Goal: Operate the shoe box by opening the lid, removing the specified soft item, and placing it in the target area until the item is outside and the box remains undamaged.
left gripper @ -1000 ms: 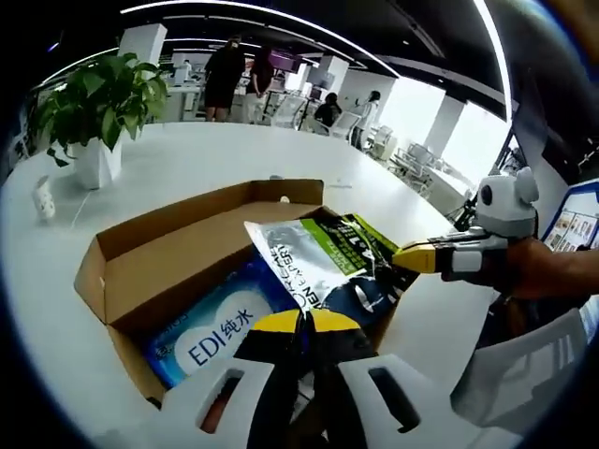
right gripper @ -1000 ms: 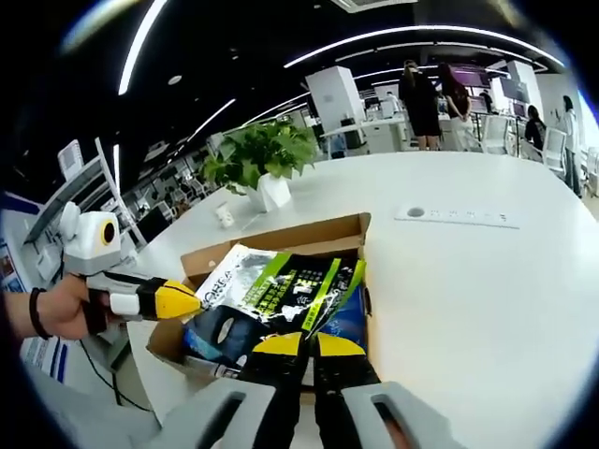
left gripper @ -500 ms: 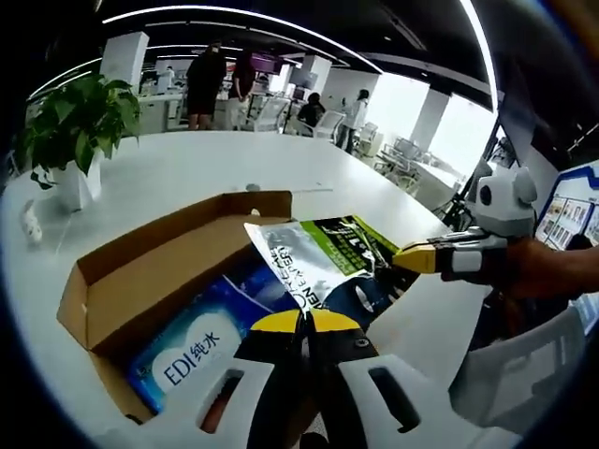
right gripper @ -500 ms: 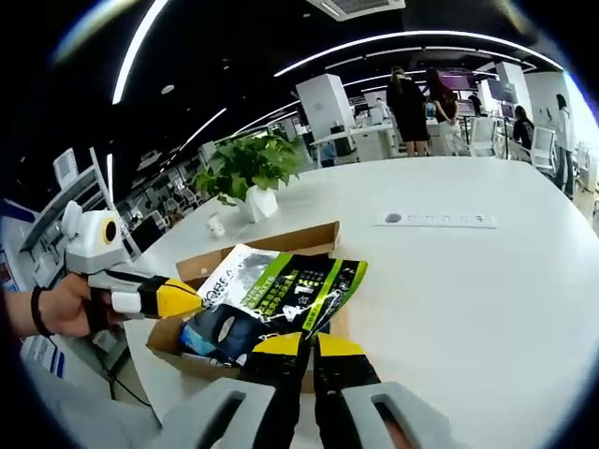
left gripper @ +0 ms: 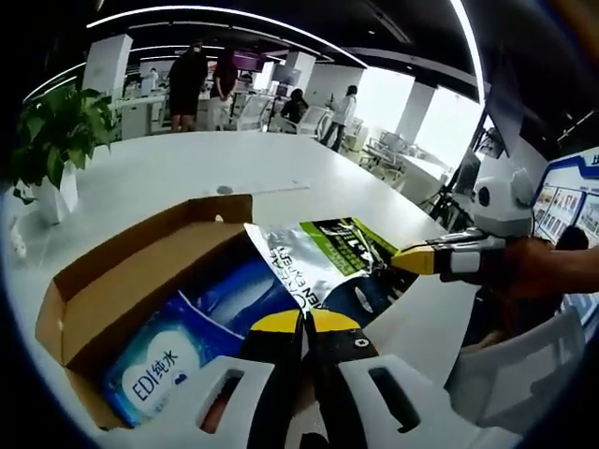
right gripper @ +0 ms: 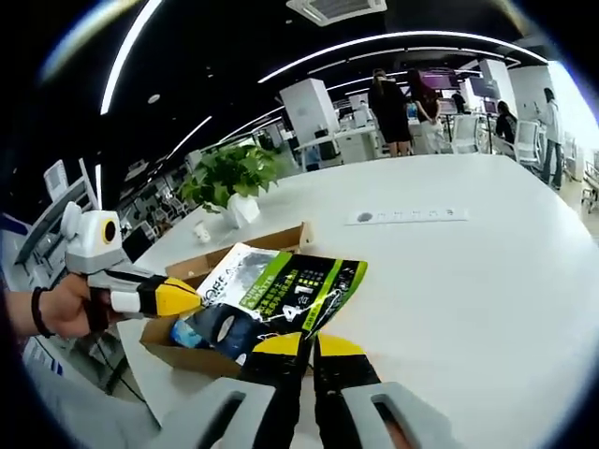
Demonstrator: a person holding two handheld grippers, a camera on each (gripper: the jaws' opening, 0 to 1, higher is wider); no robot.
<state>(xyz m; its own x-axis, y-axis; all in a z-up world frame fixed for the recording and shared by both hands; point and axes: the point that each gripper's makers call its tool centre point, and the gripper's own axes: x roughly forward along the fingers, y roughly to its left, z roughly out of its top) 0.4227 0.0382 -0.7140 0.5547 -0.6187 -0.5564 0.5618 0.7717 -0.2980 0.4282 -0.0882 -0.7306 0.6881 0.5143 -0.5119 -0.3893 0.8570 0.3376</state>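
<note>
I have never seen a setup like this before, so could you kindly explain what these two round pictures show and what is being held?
A person holds a two-jaw gripper in each hand, and a fisheye camera rides on each one, looking forward along its jaws. In the left gripper view, the left gripper rises from the bottom and the right gripper comes in from the right. The right gripper view shows the same scene from the other side, with the right gripper at the bottom and the left gripper coming in from the left. Both are shut on a green and silver pouch, held above an open cardboard box on a white table. A blue pack lies in the box. A potted plant stands beyond it.
</note>
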